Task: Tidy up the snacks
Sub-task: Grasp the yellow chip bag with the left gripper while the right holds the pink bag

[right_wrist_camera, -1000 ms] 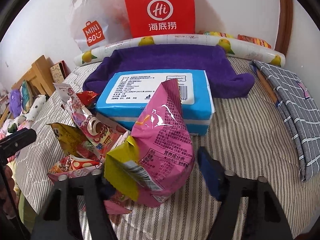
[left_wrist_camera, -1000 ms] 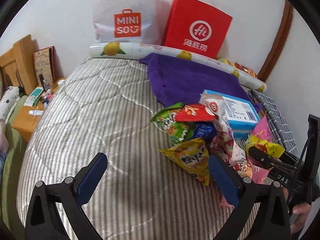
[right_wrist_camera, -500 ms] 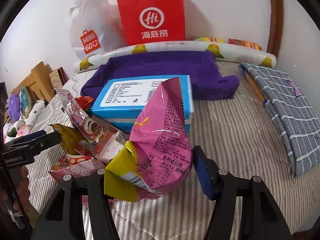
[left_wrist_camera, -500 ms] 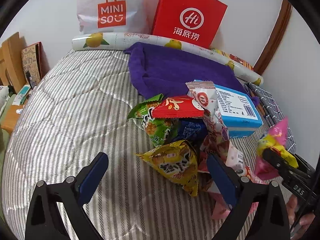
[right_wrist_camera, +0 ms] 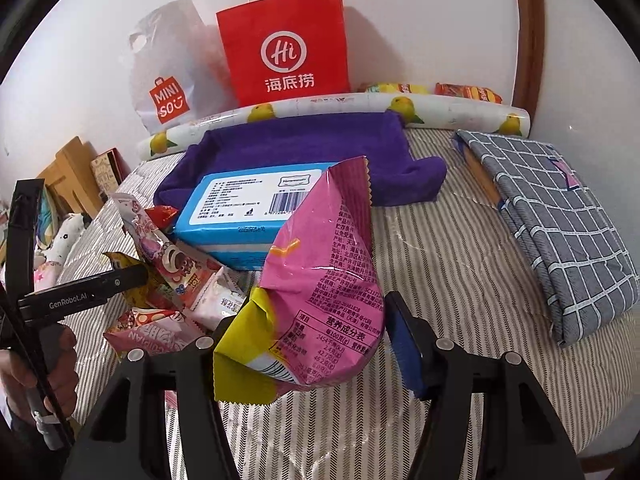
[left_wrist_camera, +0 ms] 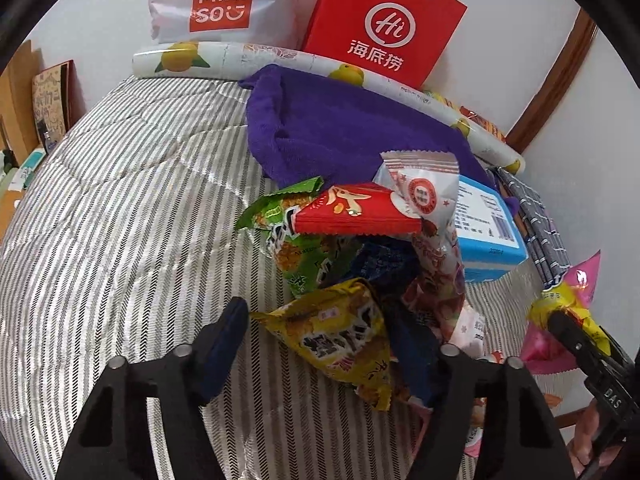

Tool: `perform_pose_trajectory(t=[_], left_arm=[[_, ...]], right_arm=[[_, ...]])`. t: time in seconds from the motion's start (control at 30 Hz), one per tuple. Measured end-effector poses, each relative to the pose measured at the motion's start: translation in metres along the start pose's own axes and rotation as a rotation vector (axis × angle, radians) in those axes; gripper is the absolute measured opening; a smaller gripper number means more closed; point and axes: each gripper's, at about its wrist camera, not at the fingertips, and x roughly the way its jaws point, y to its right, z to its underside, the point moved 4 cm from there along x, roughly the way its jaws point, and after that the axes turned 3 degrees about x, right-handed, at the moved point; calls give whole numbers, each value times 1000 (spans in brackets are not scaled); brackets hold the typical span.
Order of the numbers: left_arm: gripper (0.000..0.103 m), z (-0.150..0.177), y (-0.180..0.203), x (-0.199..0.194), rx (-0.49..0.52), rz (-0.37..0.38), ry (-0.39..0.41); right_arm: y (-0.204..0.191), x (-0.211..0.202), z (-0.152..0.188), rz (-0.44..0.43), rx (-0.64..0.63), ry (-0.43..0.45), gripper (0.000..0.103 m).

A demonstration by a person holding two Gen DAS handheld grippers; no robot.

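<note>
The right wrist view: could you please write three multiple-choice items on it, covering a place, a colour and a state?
1. The red paper bag stands: A behind the lemon-print roll; B on a chair; C on the floor.
2. The towel is: A green; B purple; C white.
3. The pink packet is: A lying flat; B torn in two; C clamped in the right hand-held gripper.

A, the roll lies in front of it; B, it is plainly purple; C, the pads press its sides.

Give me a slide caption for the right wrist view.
Right gripper holds a pink snack bag above the striped mattress, beside the blue box.
</note>
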Motion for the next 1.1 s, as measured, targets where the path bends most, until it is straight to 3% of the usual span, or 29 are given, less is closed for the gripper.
perform_pose_trajectory(t=[0.1, 0.27, 0.33, 0.63, 0.73, 0.8, 0.9, 1.1], left_arm=[[57, 0, 0, -2, 2, 9, 6], [51, 2, -5, -11, -1, 2, 9], [39, 3, -8, -16, -6, 15, 9], [35, 9, -9, -16, -14, 26, -17], [40, 11, -10, -11, -32, 30, -21], [51, 11, -12, -6, -40, 21, -30], [60, 10, -14, 1, -48, 22, -32], [68, 2, -11, 12, -40, 1, -32]], right_arm=[[2, 1, 0, 6, 6, -6, 60], [4, -1, -2, 29, 2, -7, 60], [5, -3, -3, 33, 5, -4, 60], [-3, -13, 0, 36, -11, -1, 60], [-4, -13, 2, 37, -23, -4, 60], [-4, -13, 3, 38, -24, -6, 60], [-2, -10, 3, 33, -17, -10, 60], [3, -1, 2, 32, -9, -26, 60]])
